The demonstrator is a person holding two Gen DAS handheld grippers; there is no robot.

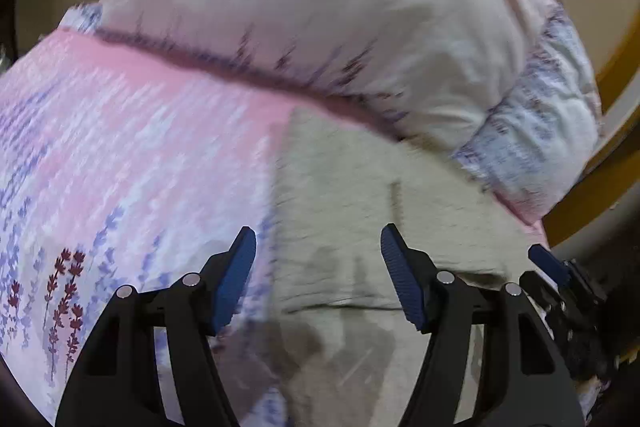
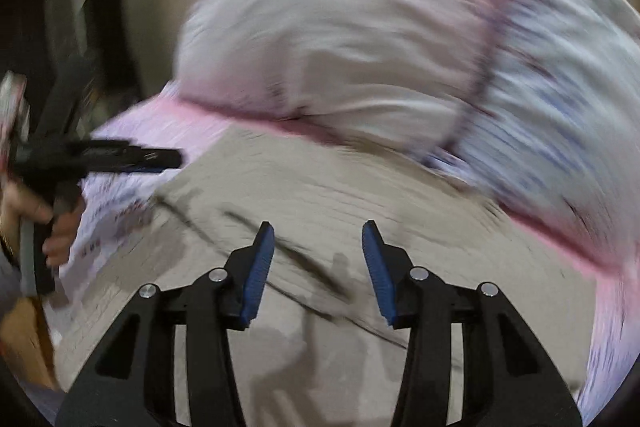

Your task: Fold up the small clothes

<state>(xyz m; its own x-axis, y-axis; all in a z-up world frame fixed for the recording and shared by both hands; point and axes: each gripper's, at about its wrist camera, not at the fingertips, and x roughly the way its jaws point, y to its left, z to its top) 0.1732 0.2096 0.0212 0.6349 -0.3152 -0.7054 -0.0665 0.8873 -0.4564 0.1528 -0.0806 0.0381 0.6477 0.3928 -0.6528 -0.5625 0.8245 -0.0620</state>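
A beige ribbed garment (image 1: 360, 195) lies flat on a pink floral bedsheet (image 1: 120, 155). It also shows in the right wrist view (image 2: 312, 195), blurred by motion. My left gripper (image 1: 318, 239) is open and empty just above the garment's left part. My right gripper (image 2: 318, 233) is open and empty above the garment. The right gripper (image 1: 560, 275) shows at the lower right of the left wrist view. The left gripper (image 2: 120, 157) shows at the left of the right wrist view, held by a hand.
A large pale pillow (image 1: 312, 7) with a floral edge lies behind the garment, also in the right wrist view (image 2: 340, 39). A wooden bed frame (image 1: 616, 131) runs along the right. Dark furniture (image 2: 40, 27) stands at the left.
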